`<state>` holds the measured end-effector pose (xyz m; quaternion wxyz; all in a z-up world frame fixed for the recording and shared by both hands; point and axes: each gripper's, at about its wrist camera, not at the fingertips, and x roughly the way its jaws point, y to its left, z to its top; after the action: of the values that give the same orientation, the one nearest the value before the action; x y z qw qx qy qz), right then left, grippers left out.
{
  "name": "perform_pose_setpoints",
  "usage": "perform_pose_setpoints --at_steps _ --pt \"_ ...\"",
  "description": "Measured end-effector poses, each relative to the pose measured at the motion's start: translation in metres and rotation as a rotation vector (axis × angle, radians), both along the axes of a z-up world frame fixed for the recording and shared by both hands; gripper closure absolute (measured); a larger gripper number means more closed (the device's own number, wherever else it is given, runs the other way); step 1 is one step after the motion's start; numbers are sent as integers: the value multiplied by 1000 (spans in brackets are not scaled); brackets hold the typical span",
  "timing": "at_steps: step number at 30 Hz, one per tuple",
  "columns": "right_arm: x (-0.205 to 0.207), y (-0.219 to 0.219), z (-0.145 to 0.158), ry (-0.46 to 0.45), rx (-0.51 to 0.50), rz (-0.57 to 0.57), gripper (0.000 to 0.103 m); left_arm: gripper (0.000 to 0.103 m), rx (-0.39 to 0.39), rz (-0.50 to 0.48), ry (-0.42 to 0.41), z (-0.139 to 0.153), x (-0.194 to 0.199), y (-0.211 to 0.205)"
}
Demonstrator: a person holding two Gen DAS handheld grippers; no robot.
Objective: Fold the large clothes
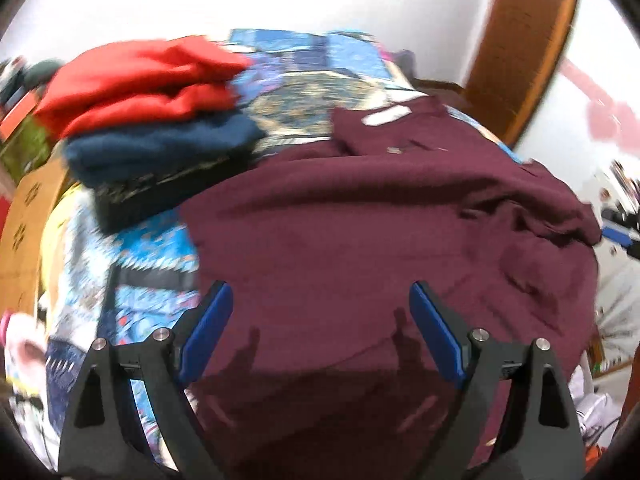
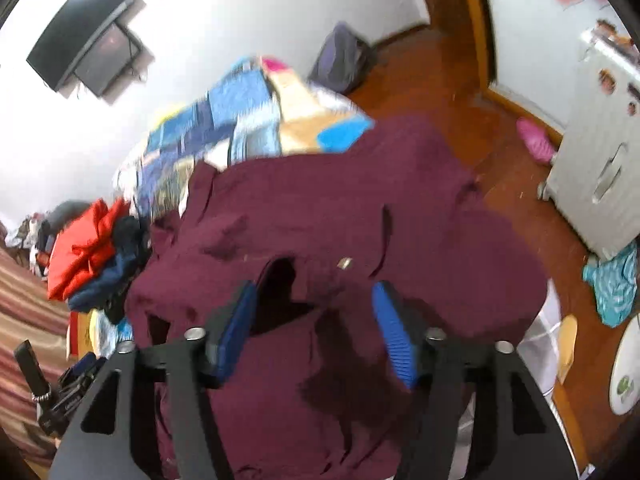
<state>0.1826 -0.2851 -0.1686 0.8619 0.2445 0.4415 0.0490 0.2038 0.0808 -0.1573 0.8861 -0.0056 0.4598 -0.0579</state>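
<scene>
1. you are risking pinching a single layer of the large maroon cotton shirt (image 1: 360, 220), which would drag it into a bunch instead of a clean fold.
2. you are working beside the stack of red and navy folded clothes (image 1: 160, 112); a wide sweep could be toppling it.
3. you are holding the left gripper (image 1: 320, 320) with fingers spread, empty, above the shirt's near portion on the blue patchwork quilt (image 1: 160, 248).
4. you are holding the right gripper (image 2: 316, 320) likewise parted and empty, over rumpled shirt fabric.
</scene>
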Motion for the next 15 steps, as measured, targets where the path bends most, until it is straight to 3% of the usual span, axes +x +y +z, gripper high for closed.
perform_pose_setpoints --at_steps 9,12,15 --pt "20 -26 -22 70 162 -64 39 13 42 -182 82 -27 18 -70" --pt "39 -27 -42 104 205 -46 39 13 54 -180 105 -40 24 -77" --pt "55 -24 -57 131 206 -28 37 13 16 -155 123 -46 34 -74"
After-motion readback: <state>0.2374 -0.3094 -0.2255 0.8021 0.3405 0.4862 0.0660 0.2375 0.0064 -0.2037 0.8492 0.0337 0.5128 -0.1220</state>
